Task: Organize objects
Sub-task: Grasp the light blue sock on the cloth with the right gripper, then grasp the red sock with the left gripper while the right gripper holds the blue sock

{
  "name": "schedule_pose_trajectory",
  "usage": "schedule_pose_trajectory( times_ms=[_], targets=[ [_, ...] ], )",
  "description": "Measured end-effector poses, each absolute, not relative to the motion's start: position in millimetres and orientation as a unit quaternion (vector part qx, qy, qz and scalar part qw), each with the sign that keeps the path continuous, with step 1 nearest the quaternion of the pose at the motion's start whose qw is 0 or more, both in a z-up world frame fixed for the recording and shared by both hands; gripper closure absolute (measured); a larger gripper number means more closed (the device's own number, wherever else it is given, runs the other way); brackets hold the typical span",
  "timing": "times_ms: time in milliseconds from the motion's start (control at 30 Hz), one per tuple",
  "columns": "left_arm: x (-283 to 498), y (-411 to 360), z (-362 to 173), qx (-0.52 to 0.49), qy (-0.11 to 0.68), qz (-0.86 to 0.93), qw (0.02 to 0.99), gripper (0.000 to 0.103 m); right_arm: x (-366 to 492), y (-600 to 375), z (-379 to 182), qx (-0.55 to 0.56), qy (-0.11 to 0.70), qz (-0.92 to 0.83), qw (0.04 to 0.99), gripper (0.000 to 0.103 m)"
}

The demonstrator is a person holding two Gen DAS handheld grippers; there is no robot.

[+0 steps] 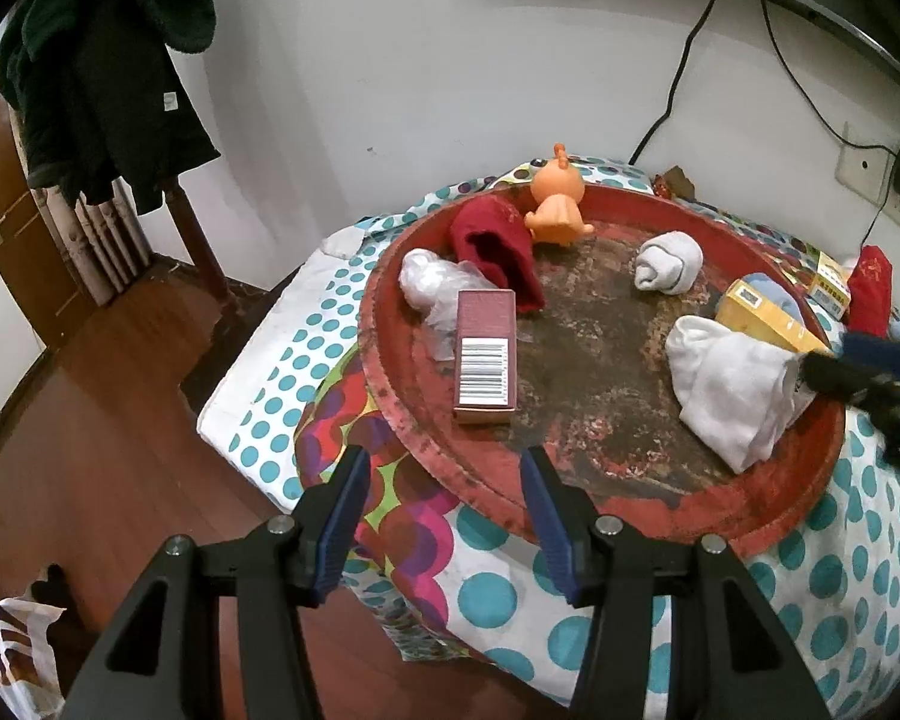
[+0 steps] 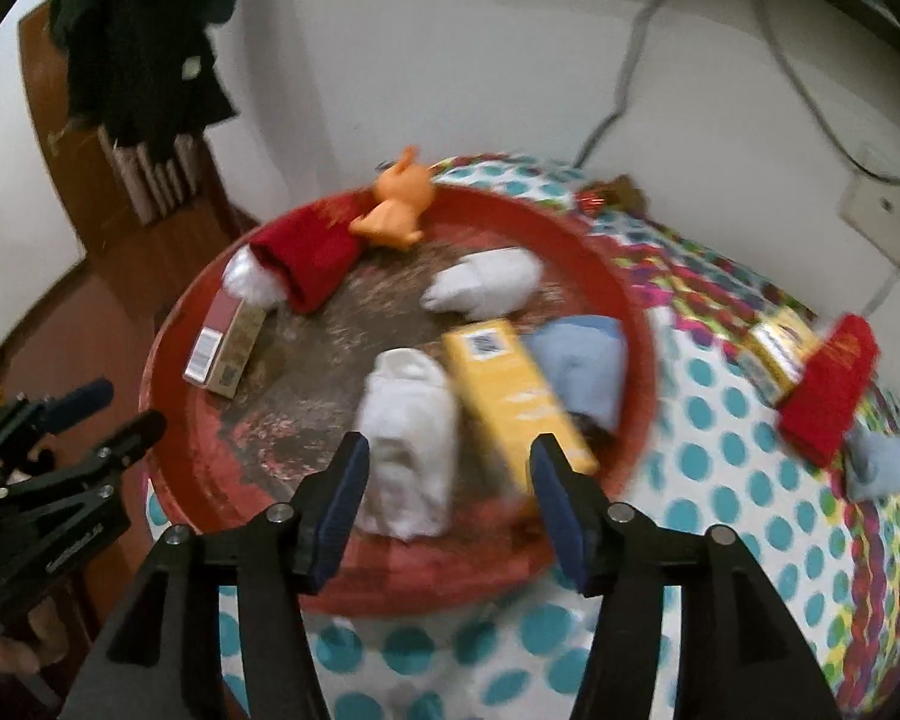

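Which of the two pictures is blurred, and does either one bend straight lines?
Left wrist view: sharp; the barcode on the maroon box reads clearly. Right wrist view: smeared by motion, most on the yellow box and the white sock, while its own fingers stay crisp. Both views: fisheye, with dark corners and the round red tray stretched toward the edges.

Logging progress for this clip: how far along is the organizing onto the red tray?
Done: the red tray already holds the orange toy, white socks, yellow box and maroon box. In hand: nothing; the right gripper is open over the tray, the left gripper open and empty. Left: a red sock, small yellow box and blue-grey sock still lie on the dotted cloth.
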State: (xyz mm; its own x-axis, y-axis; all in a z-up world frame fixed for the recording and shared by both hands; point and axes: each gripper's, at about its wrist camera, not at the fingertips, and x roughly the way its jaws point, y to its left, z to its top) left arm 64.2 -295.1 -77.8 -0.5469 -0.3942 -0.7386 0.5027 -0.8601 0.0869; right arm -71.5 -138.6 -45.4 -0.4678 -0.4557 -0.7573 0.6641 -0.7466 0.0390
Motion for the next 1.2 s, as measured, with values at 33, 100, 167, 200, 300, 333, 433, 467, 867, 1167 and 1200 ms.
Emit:
schedule_pose_trajectory(
  times_ms=[33, 100, 167, 200, 300, 333, 433, 467, 867, 1167, 1200],
  targets=[
    [64.0, -293.9, -78.1, 0.402, 0.065, -0.877, 0.255, 0.049, -73.2, -130.2, -43.2, 0.395, 0.126, -0.850, 0.325, 0.049],
    [62.8, -290.4, -79.4, 0.405, 0.057, -0.876, 0.257, 0.049, -80.6, -105.8, -38.1, 0.393, 0.110, -0.859, 0.309, 0.048],
    [61.8, -287.6, -80.5, 0.406, 0.052, -0.876, 0.254, 0.049, -88.9, -85.1, -35.8, 0.394, 0.101, -0.867, 0.287, 0.045],
    [61.6, -285.7, -80.7, 0.407, 0.049, -0.876, 0.254, 0.049, -94.7, -72.4, -35.1, 0.395, 0.094, -0.872, 0.273, 0.043],
    [61.7, -280.7, -79.1, 0.403, 0.041, -0.880, 0.249, 0.049, -116.8, -29.6, -37.1, 0.401, 0.070, -0.886, 0.221, 0.041],
    [61.6, -279.3, -78.8, 0.400, 0.038, -0.881, 0.248, 0.049, -124.0, -16.2, -38.4, 0.404, 0.063, -0.889, 0.204, 0.041],
    [60.1, -273.3, -80.7, 0.397, 0.021, -0.884, 0.248, 0.049, -146.8, 24.5, -44.4, 0.415, 0.048, -0.897, 0.146, 0.041],
    [59.3, -271.8, -81.6, 0.398, 0.018, -0.884, 0.244, 0.049, -155.2, 38.4, -47.3, 0.418, 0.041, -0.898, 0.130, 0.041],
    [59.9, -258.6, -88.4, 0.376, -0.012, -0.894, 0.244, 0.049, -240.0, 113.5, -85.3, 0.442, -0.056, -0.893, 0.069, 0.027],
    [50.9, -245.0, -66.5, 0.374, -0.007, -0.894, 0.247, 0.049, -276.9, 102.7, -105.0, 0.430, -0.039, -0.899, 0.069, 0.028],
    [48.5, -240.4, -62.2, 0.371, -0.013, -0.896, 0.245, 0.049, -278.4, 100.3, -105.3, 0.430, -0.030, -0.900, 0.070, 0.030]
  ],
)
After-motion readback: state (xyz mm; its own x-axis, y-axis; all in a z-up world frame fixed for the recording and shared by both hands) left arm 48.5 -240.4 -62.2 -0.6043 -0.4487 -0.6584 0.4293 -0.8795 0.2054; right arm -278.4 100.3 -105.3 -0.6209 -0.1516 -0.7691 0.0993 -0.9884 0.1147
